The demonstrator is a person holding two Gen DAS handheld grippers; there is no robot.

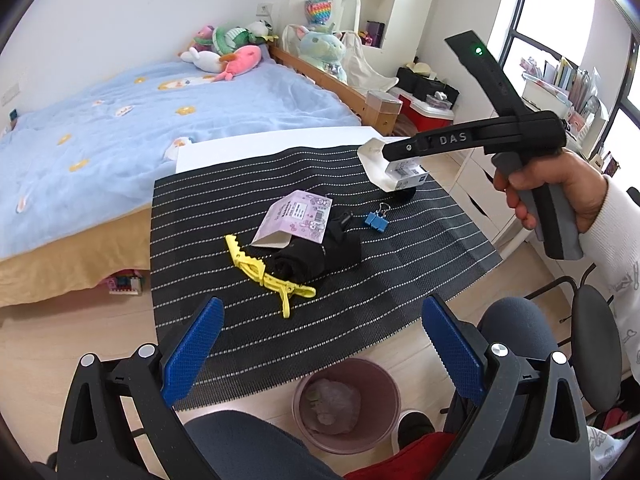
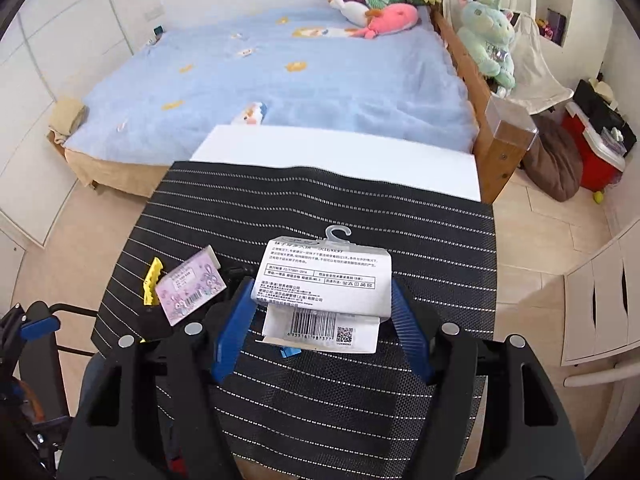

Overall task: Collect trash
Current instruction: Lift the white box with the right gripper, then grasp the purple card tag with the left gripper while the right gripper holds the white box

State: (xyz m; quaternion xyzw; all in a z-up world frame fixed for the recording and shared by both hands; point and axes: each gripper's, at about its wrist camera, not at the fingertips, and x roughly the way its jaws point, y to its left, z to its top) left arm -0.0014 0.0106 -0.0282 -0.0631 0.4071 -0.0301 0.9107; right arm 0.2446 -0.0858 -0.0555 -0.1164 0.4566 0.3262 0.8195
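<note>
My right gripper (image 2: 320,312) is closed on the white packaging card (image 2: 324,292), pinched across its width between the two blue pads (image 2: 232,320), hook end pointing away from me. The card is lifted clear of the striped mat (image 1: 400,280), over the mat's far right part in the left wrist view. My left gripper (image 1: 320,352) is wide open, nothing in it, hovering over the near edge of the mat.

The pink bin (image 1: 346,404) sits on the floor below that near edge, already with some crumpled stuff inside. So the bin lies toward me and down-left from the held card, closer to the left gripper than the right. I judge the right has to bring the card back across the mat and down to the bin.

Still on the mat: purple packet (image 1: 296,220), black socks (image 1: 320,256), yellow clip (image 1: 264,272), blue binder clip (image 1: 376,220). The purple packet looks like the next trash, and it's nearer my left
</note>
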